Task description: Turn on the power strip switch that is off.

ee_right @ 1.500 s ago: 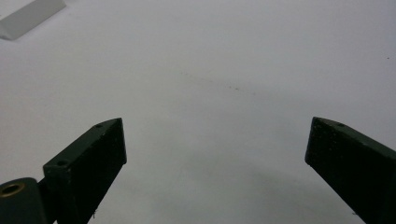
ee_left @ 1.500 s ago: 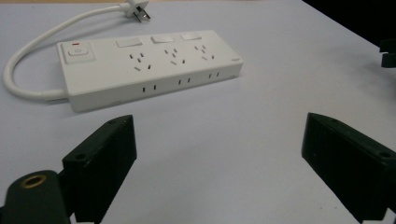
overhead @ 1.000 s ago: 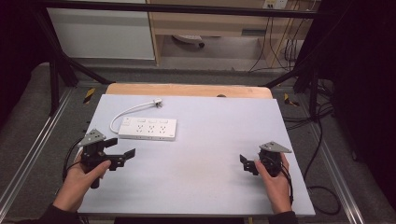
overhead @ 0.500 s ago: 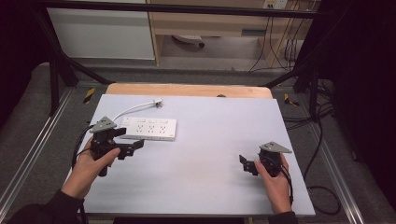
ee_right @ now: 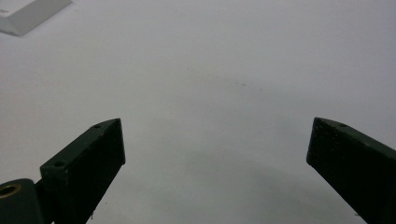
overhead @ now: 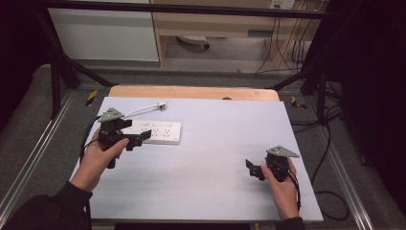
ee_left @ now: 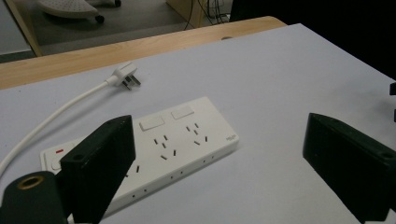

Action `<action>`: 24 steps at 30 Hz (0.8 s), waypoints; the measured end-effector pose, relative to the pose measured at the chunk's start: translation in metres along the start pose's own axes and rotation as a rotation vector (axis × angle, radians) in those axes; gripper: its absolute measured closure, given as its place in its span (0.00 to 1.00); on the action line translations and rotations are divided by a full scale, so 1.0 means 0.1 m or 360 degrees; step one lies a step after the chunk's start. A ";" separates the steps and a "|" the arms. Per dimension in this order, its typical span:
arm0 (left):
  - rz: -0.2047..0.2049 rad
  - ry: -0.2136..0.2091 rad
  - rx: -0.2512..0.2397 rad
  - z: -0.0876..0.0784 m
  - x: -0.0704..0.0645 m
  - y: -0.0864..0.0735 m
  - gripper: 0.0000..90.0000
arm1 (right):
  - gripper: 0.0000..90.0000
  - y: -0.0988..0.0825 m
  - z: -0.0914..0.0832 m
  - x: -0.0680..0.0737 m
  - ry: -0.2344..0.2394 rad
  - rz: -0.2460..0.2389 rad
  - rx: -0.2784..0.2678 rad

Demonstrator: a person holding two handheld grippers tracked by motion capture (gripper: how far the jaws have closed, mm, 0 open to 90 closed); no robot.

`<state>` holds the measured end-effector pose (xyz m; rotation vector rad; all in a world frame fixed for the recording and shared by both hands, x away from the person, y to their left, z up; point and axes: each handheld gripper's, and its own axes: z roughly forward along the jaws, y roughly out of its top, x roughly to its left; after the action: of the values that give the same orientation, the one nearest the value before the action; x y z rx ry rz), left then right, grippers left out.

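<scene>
A white power strip (overhead: 163, 132) lies flat at the left of the pale grey table top (overhead: 215, 191). Its white cable (ee_left: 51, 119) curves away to a loose plug (ee_left: 125, 77) resting on the table. My left gripper (overhead: 136, 130) is open and hovers at the strip's left end, its jaws pointing along the strip. In the left gripper view the strip (ee_left: 187, 135) lies between and just beyond the wide-apart jaws of the left gripper (ee_left: 218, 140). My right gripper (overhead: 252, 168) rests open near the front right, with bare table between the jaws in its own view (ee_right: 215, 135).
A wooden strip (overhead: 191, 92) runs along the table's far edge. Black frame bars and cables stand on the floor around it. A corner of the power strip (ee_right: 28, 14) shows far off in the right gripper view.
My left gripper has moved forward and to the right, from the front left of the table up to the power strip's left end. The right gripper has stayed put.
</scene>
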<state>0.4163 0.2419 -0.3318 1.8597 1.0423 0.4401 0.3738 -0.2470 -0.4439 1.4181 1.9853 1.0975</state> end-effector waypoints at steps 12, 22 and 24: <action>0.0006 0.0020 0.0031 0.12 0.13 0.14 0.11 | 0.05 0.00 -0.01 -0.01 -0.0002 -0.0009 -0.0014; -0.0031 0.0028 0.0046 0.23 0.21 0.19 0.11 | 0.05 0.01 0.00 0.02 0.0011 -0.0017 -0.0017; -0.0024 0.0021 0.0052 0.25 0.20 0.19 0.11 | 0.05 0.01 -0.01 0.01 0.0008 -0.0019 -0.0015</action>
<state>0.4541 0.2404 -0.3309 1.8790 1.0776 0.4289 0.3735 -0.2458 -0.4425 1.3980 1.9869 1.1050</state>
